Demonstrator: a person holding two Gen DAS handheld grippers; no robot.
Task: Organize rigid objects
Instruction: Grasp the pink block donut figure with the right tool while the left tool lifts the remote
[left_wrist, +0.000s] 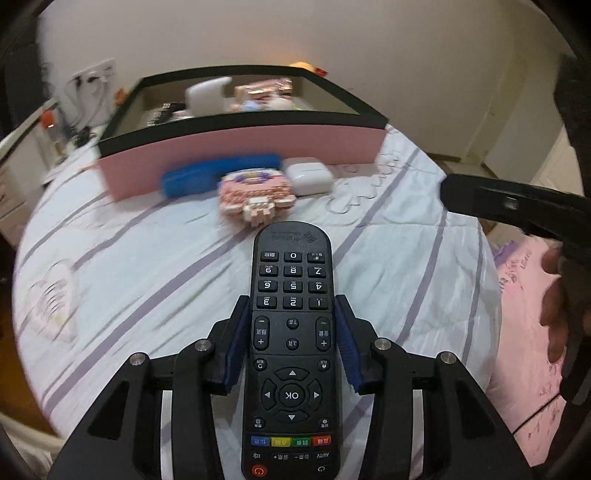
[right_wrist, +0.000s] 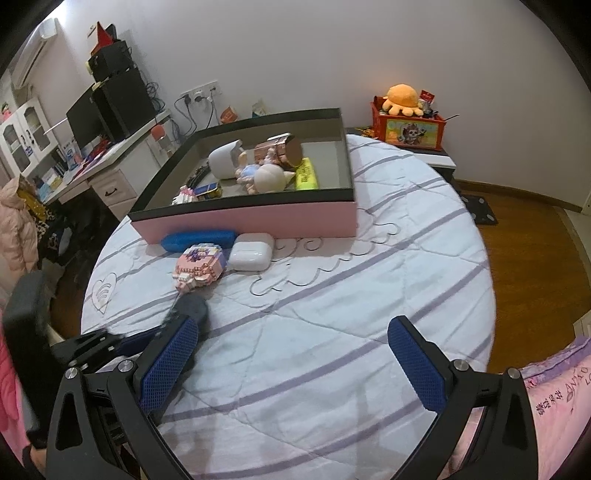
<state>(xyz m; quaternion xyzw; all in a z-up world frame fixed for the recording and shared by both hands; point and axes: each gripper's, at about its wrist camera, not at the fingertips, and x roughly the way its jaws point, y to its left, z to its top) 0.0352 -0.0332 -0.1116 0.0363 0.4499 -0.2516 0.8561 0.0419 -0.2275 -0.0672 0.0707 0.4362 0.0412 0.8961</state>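
My left gripper (left_wrist: 291, 314) is shut on a black TV remote (left_wrist: 291, 354), held above the bed and pointing toward the pink box. The remote's tip shows in the right wrist view (right_wrist: 188, 308) beside the left gripper. A pink box with a black rim (left_wrist: 240, 155) (right_wrist: 243, 221) holds several toys and small items. In front of it lie a blue case (left_wrist: 207, 177) (right_wrist: 199, 238), a pink brick-built toy (left_wrist: 255, 197) (right_wrist: 201, 267) and a white earbud case (left_wrist: 308, 175) (right_wrist: 249, 254). My right gripper (right_wrist: 291, 354) is open and empty over the quilt.
The bed has a white quilt with purple stripes (right_wrist: 332, 314). A desk with a monitor and speakers (right_wrist: 107, 110) stands at the left. A red toy box with an orange plush (right_wrist: 406, 122) sits at the back right. Wooden floor (right_wrist: 524, 258) lies to the right.
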